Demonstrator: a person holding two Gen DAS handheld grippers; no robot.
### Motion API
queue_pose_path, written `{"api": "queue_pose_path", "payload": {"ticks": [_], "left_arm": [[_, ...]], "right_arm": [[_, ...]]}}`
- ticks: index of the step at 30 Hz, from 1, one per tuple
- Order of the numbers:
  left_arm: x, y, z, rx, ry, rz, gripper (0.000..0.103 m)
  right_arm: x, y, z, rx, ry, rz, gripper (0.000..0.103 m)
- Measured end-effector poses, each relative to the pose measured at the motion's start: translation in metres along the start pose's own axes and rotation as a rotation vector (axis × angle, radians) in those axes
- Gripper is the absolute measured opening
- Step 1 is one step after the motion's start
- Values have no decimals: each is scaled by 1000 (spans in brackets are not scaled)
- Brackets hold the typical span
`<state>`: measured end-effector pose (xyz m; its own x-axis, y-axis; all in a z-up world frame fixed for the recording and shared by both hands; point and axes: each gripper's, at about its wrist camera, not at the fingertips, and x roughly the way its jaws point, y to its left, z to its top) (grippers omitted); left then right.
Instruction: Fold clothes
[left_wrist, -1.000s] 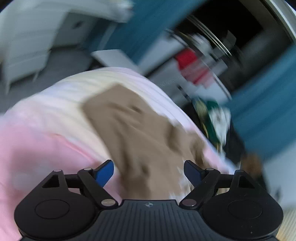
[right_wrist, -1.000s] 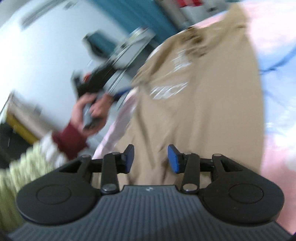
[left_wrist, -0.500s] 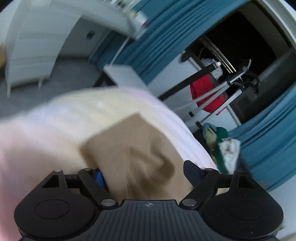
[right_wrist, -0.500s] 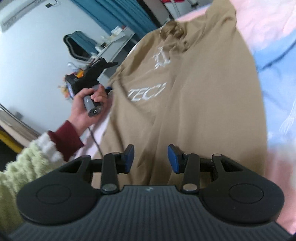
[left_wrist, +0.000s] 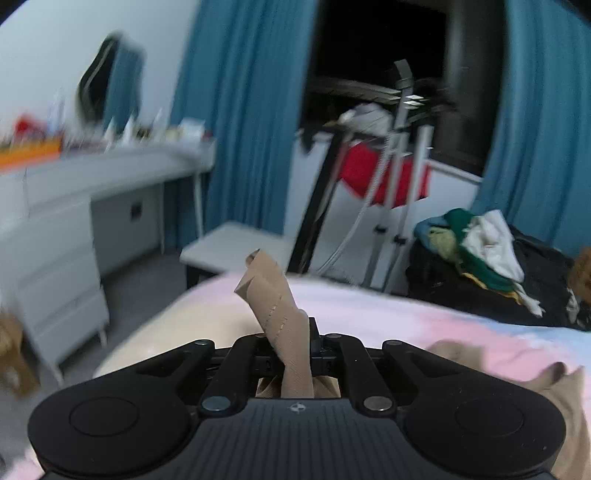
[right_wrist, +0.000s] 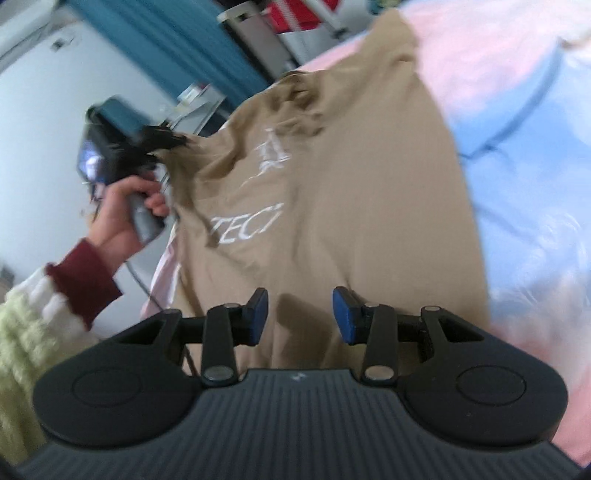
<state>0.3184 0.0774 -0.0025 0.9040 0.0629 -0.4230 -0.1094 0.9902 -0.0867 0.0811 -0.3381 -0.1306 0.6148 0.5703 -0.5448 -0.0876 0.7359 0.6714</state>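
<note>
A tan T-shirt (right_wrist: 351, 192) with white lettering lies spread on a pink and blue bedspread (right_wrist: 517, 129). My left gripper (left_wrist: 295, 343) is shut on a twisted strip of the tan T-shirt (left_wrist: 269, 295), which sticks up from between its fingers. In the right wrist view a hand (right_wrist: 125, 214) holds the left gripper (right_wrist: 173, 142) at the shirt's left shoulder, pulling the cloth up there. My right gripper (right_wrist: 300, 314) hovers over the shirt's lower part. Its jaws are closing slightly, the blue pads (right_wrist: 258, 314) stand apart, and cloth lies below them without being pinched.
Past the bedspread (left_wrist: 406, 310) stand a white desk with drawers (left_wrist: 92, 184), a low white table (left_wrist: 236, 243), blue curtains (left_wrist: 251, 110) and a drying rack with a red garment (left_wrist: 384, 177). A heap of mixed clothes (left_wrist: 476, 251) sits at the bed's far right.
My left gripper has closed on the shirt's edge, rolled upright and lifted, carrying a strip of cloth. The right gripper has crept slightly closer over the shirt's lower part.
</note>
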Motion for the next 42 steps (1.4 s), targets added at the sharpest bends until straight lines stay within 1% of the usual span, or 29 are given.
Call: {"api": "queue_pose_path", "payload": {"ticks": [2,3,5,7,9,12,14,16,17,18,19,20,21,22,23,25,26,29,32,35,38,40,42], "left_arm": [[-14,-41,9,74,-24,-31,7],[-21,-65,10,111,-30,-50,7],[-32,-113,9,172,-33,-85,7],[-38,-160,0,237,-20,-131,7],[-38,-203,-15,302,5,-168,7],[-28,-258,-47,383,59,-199,7],[-17,-285,-73,430,97,-194,7],[-6,-302,-89,452,127,-186,7],[0,-308,-96,456,144,-184,9],[4,-309,-103,461,160,-185,13],[6,-310,-108,469,170,-183,20],[7,-314,-110,478,171,-177,33],[8,-318,-112,487,172,-171,43],[8,-322,-113,496,172,-168,60],[7,-321,-113,506,173,-176,73],[11,-291,-109,532,180,-202,81],[10,-278,-107,545,184,-217,83],[-26,-254,-98,570,189,-276,85],[-71,-215,-88,525,193,-326,90],[-113,-161,-82,475,219,-359,91],[-139,-107,-82,466,294,-296,91],[-146,-70,-86,408,373,-273,90],[-152,-29,-93,303,468,-286,89]], "right_arm": [[-6,-6,0,34,-21,1,42],[-10,-6,0,29,-40,-11,43],[-18,-4,-1,2,-78,-30,44],[-23,0,0,-40,-114,-48,44],[-26,3,1,-71,-138,-64,44],[-29,-4,5,-65,-152,-65,44],[-28,-8,8,-60,-160,-66,44],[-29,-12,9,-51,-167,-64,44],[-29,-15,10,-41,-168,-58,44],[-28,-17,11,-31,-169,-53,44],[-28,-19,11,-24,-167,-49,44],[-27,-20,12,-19,-167,-44,44],[-27,-19,13,-21,-168,-38,44],[-26,-19,13,-27,-169,-34,44],[-26,-18,14,-36,-169,-33,44],[-24,-17,14,-49,-165,-32,44],[-23,-16,14,-54,-163,-31,44],[-24,-14,14,-68,-162,-32,44],[-25,-11,14,-88,-169,-41,44],[-28,-8,14,-105,-182,-42,44],[-30,-4,13,-132,-193,-38,44],[-30,-2,12,-148,-188,-47,44],[-32,-1,11,-146,-184,-53,44]]}}
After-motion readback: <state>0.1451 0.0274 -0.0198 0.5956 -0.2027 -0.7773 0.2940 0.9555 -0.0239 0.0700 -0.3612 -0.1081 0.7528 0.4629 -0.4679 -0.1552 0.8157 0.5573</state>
